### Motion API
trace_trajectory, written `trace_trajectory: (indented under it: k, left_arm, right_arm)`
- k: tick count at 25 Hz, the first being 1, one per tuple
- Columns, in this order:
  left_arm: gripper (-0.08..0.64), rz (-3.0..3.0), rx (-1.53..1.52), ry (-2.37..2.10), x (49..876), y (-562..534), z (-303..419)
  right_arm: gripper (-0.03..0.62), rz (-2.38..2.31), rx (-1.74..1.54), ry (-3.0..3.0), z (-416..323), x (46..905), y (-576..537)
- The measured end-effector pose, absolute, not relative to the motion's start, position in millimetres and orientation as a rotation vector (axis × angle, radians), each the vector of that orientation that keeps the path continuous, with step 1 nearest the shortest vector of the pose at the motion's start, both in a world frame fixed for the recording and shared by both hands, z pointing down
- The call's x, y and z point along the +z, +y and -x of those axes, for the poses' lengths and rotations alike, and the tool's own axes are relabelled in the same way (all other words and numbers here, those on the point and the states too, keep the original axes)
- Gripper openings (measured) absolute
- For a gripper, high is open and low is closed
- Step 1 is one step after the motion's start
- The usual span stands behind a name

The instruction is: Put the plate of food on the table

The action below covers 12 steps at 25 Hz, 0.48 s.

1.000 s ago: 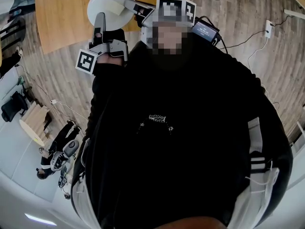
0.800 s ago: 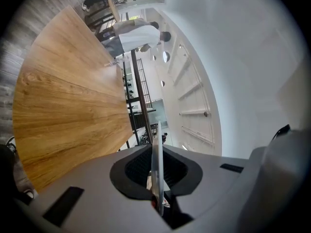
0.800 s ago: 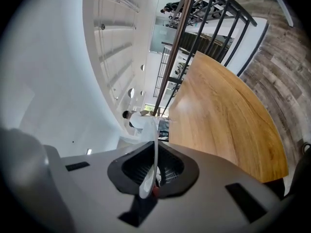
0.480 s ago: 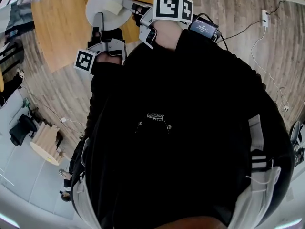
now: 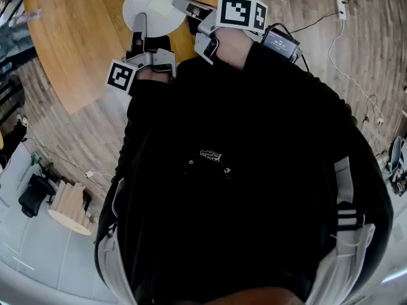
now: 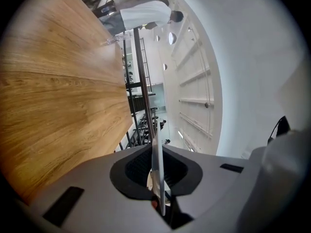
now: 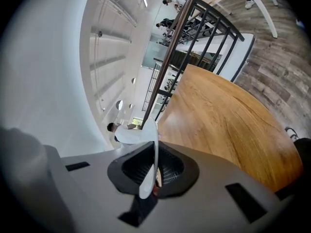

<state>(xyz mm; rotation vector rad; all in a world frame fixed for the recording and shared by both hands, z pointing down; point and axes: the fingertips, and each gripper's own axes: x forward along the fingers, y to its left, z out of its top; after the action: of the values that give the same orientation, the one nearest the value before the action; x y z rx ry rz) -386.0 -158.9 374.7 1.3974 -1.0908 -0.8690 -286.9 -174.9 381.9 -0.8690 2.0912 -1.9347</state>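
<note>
from above, the head view is giving me the whole white plate point(image 5: 154, 8), sitting over the near edge of the wooden table point(image 5: 76, 43). one pale, squarish piece of food point(image 5: 161, 6) is lying on it, and i cannot tell what kind. the left gripper point(image 5: 140, 21) is reaching onto the plate's near-left rim and the right gripper point(image 5: 179, 4) onto its right rim, so the plate is lying between the two. whether its underside is touching the table is not showing from up there. the same view is taking in the person's black top point(image 5: 241, 170) and the plank floor point(image 5: 57, 132) beside the table.

the two gripper views are adding what the head view is missing. each is looking along its own jaws and catching the plate's thin white rim edge-on, running straight in between the dark ribbed pads. the left jaws are pinching that rim, drawn almost together on it, and the right jaws are pinching the opposite rim the same way. the food is showing only from above. the tabletop is spreading out to one side of the rim in both gripper views. far behind it a person in a white top point(image 7: 130, 135) is standing beside a dark railing point(image 7: 171, 57).
</note>
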Motion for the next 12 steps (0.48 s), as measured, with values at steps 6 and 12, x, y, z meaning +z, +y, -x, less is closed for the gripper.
trace_trajectory:
  k: [6,12]
  left_arm:
    - [0.026,-1.395,-0.844,-1.114,383,-175,367]
    - [0.026,-1.359,-0.890,-1.164,387,-182,366]
  right_arm:
    - [0.029,0.856,-1.963,2.063,267,392,-191]
    - [0.030,0.786,-1.988,2.120,268,396,-206]
